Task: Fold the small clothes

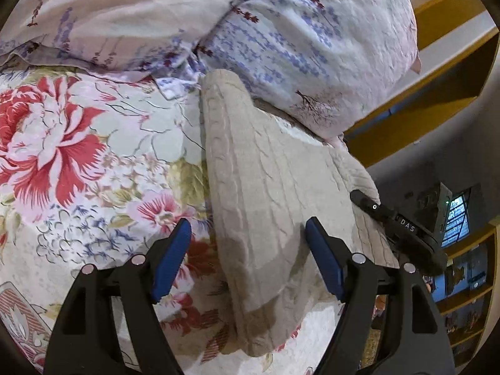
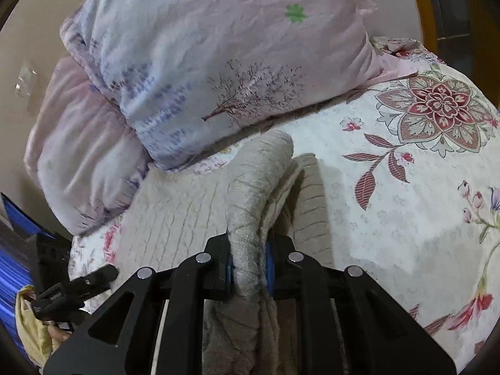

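A beige cable-knit garment [image 1: 250, 172] lies on the flowered bed sheet [image 1: 93, 156], running from the pillows toward me. My left gripper [image 1: 248, 225] hovers over its near part, open, blue pads on either side of the knit and clear of it. My right gripper [image 2: 250, 240] is shut on a raised fold of the same beige garment [image 2: 187, 200], which bunches up between the pads and drapes toward the camera. The right gripper's black fingers [image 1: 375, 207] show at the garment's right edge in the left wrist view. The left gripper's fingers [image 2: 93, 278] appear at lower left in the right wrist view.
Two plump pillows [image 1: 312, 31] [image 2: 218, 47] with lavender print lie against the garment's far end. The flowered sheet [image 2: 406, 218] stretches off to the right. A yellow wooden frame [image 1: 437, 93] and shelves stand beyond the bed's right edge. Blue cloth [image 2: 12, 265] hangs at the far left.
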The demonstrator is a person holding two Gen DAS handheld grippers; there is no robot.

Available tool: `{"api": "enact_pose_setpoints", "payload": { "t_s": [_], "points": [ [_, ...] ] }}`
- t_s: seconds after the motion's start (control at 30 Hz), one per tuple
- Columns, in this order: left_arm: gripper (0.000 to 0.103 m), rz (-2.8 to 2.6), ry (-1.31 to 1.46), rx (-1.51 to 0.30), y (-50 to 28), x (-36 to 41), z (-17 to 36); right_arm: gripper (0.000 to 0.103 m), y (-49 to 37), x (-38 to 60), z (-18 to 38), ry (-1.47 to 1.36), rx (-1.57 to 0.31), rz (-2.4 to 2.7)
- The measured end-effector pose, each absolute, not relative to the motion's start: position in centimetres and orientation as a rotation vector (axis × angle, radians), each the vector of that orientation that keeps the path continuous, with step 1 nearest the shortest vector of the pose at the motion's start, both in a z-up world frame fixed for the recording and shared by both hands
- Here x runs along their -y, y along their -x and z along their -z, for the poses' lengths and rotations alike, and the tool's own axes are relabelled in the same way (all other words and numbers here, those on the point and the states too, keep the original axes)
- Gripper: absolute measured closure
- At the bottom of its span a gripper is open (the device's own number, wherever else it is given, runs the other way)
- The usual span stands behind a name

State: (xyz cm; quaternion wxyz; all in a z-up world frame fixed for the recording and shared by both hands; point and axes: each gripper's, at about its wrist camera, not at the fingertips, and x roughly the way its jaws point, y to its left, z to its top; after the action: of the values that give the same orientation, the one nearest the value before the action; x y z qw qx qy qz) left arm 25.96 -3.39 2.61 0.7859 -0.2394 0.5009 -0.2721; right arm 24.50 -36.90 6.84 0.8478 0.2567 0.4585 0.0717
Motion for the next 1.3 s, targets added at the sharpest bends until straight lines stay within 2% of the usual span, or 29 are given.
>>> {"api": "enact_pose_setpoints", "payload": {
  "t_s": [0.13,0.27,0.37,0.53,0.9,0.97,1.0,1.03,1.07,1.1,1.13,1.17,1.23,1.3],
  "points": [
    [0.028,0.606,0.495,-1.072,-25.7,3.5,-2.9,0.087,-23.6,37.4,-8.4,-0.54,-0.88,-0.151],
    [0.028,0.622,0.483,-1.072,-25.4,3.8,-2.9,0.087,-24.5,38.7,-5.5,-0.548,-0.999,-0.074],
    [0.029,0.641,0.491,-1.085,-24.9,4.1,-2.5,0.075,-24.5,40.0,-4.8,-0.615,-1.024,-0.07],
    [0.03,0.658,0.494,-1.082,-23.5,3.4,-2.1,0.05,-21.9,41.8,-7.9,-0.671,-0.957,-0.077],
    [0.03,0.648,0.509,-1.116,-21.3,3.2,-1.4,0.05,-16.8,41.3,-8.3,-0.721,-0.998,-0.19],
    [0.037,0.654,0.514,-1.127,-21.1,3.5,-1.2,0.052,-16.6,40.6,-7.9,-0.702,-1.019,-0.198],
    [0.04,0.658,0.51,-1.133,-20.9,3.7,-1.1,0.065,-16.5,40.3,-7.7,-0.683,-1.029,-0.2],
    [0.047,0.665,0.505,-1.139,-20.9,3.8,-1.0,0.082,-16.5,40.1,-7.6,-0.661,-1.037,-0.198],
    [0.058,0.675,0.498,-1.148,-20.8,4.1,-0.9,0.086,-16.5,39.8,-7.6,-0.622,-1.041,-0.184],
    [0.065,0.698,0.492,-1.162,-20.7,4.4,-0.7,0.09,-16.4,39.7,-8.0,-0.597,-1.023,-0.175],
    [0.075,0.708,0.487,-1.166,-20.7,4.6,-0.7,0.092,-16.3,39.8,-8.5,-0.593,-0.999,-0.175],
    [0.081,0.704,0.469,-1.158,-20.5,4.7,-0.8,0.093,-16.1,40.1,-9.4,-0.594,-0.948,-0.173],
    [0.085,0.716,0.461,-1.14,-20.3,4.5,-1.0,0.093,-15.7,40.5,-10.7,-0.575,-0.884,-0.152],
    [0.087,0.726,0.471,-1.132,-20.0,4.2,-1.1,0.093,-15.7,40.6,-10.4,-0.537,-0.895,-0.12]
  ]
}}
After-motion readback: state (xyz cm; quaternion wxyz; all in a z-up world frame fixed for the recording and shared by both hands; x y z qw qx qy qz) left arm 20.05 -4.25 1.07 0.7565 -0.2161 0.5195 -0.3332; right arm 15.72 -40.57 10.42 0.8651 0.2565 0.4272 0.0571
